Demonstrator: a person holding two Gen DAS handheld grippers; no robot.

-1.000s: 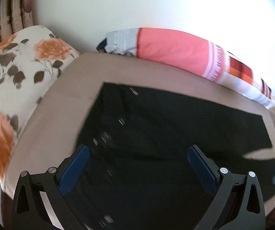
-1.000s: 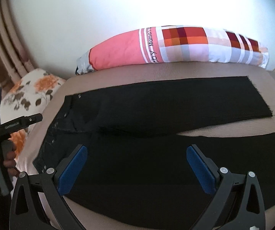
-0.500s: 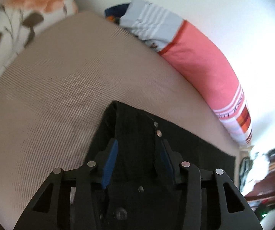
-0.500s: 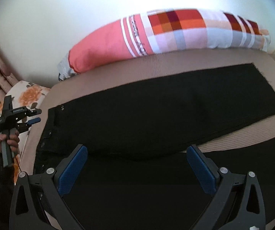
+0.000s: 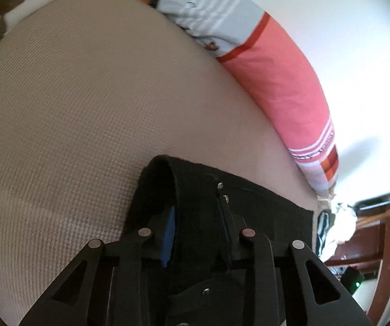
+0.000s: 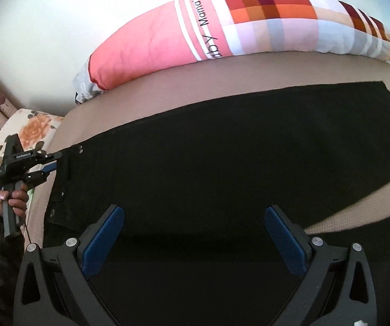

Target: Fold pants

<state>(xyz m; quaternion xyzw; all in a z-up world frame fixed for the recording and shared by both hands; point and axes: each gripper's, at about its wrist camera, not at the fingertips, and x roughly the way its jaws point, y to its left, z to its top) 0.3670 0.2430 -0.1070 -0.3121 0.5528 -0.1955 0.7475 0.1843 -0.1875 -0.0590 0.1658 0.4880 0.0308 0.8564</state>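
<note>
Black pants [image 6: 222, 163] lie spread on a beige bed cover [image 6: 195, 92], waistband to the left, legs running right. My left gripper [image 5: 197, 214] is shut on the waistband corner of the pants [image 5: 195, 184], with cloth bunched between its blue pads. It also shows in the right wrist view [image 6: 50, 163] at the left edge of the pants. My right gripper [image 6: 192, 233] is open and empty, low over the middle of the pants.
A long pink and checked pillow [image 6: 222, 27] lies along the white wall behind the pants. A floral pillow [image 6: 29, 127] sits at the left end. Brown furniture and clutter [image 5: 358, 244] stand beyond the bed's right end.
My left gripper came down to the waistband corner and shut on it. My right gripper moved lower and closer over the pants and stays open.
</note>
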